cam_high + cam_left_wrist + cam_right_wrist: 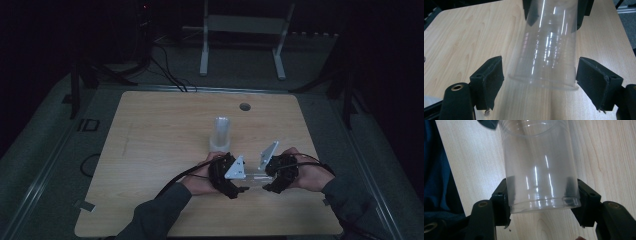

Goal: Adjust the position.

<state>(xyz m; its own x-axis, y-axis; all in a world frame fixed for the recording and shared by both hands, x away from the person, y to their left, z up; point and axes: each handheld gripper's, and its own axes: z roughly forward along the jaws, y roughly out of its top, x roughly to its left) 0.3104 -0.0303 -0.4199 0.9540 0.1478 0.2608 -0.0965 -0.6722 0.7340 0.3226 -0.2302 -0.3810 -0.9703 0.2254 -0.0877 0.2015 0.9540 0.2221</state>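
Clear cup (540,167): we find it lying level between our claws near the tabletop's (150,150) front edge, long axis running claw to claw. Right claw (541,195) clenched on one end; left claw (540,77) released, pads (490,82) apart from the rim. Second cup (221,132) stands just behind.

Clear cup (549,50): far end cut off by top edge in left gripper view, slightly blurred. High view: cup btwn grippers too dim/small to make out; sleeves cut off at bottom.
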